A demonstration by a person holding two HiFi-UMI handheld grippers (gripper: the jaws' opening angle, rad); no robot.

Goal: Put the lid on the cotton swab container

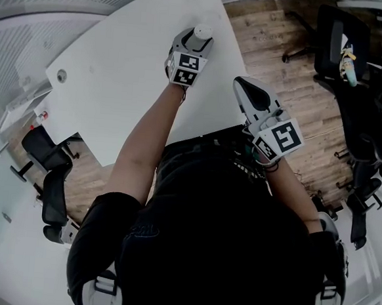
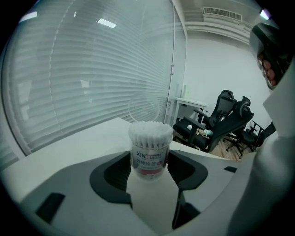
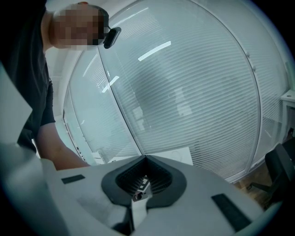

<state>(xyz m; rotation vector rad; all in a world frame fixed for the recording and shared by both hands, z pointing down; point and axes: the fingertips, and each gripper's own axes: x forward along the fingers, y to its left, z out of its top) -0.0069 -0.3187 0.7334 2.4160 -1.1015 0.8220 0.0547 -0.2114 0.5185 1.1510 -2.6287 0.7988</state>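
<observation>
Two grippers reach out from the person's black-shirted torso. Nearest, the right gripper hangs just off the edge of the white table, above the wood floor; its jaws are pressed together with nothing between them, and it points toward a glass wall with blinds. Farther out, the left gripper rests over the table, its jaws partway apart and closed against the sides of the cotton swab container. That container stands upright on the table between the dark pads, uncovered, the white swab tips showing at its top. Beyond it, black office chairs stand on the floor.
</observation>
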